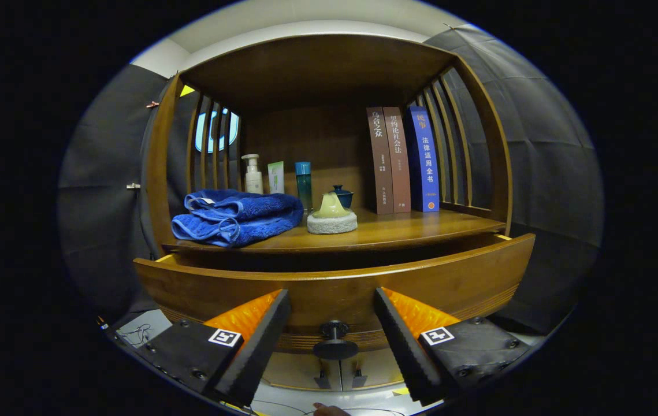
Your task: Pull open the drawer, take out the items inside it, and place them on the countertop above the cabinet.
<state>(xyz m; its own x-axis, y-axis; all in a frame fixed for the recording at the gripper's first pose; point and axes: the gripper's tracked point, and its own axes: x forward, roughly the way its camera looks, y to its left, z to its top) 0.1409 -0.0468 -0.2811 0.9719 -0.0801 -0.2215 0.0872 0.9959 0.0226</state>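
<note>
Wooden drawer (334, 289) sits just below the countertop (421, 228), pulled out a bit; curved front w/ a dark round knob (335, 341). Inside not visible. Gripper (333, 320) wide open, holding nothing; knob sits btwn the fingers, not touched. On countertop: folded blue towel (236, 216) at left, bottles (277, 179) behind it, small sponge w/ yellowish piece on top (331, 216) mid, three upright books (402, 159) at right.

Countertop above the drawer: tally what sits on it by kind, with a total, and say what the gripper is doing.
Books: 3
Bottles and tubes: 3
Blue towel: 1
Teapot: 1
Sponge with yellow piece on top: 1
Total: 9
Gripper: open, its fingers either side of the drawer knob.
</note>
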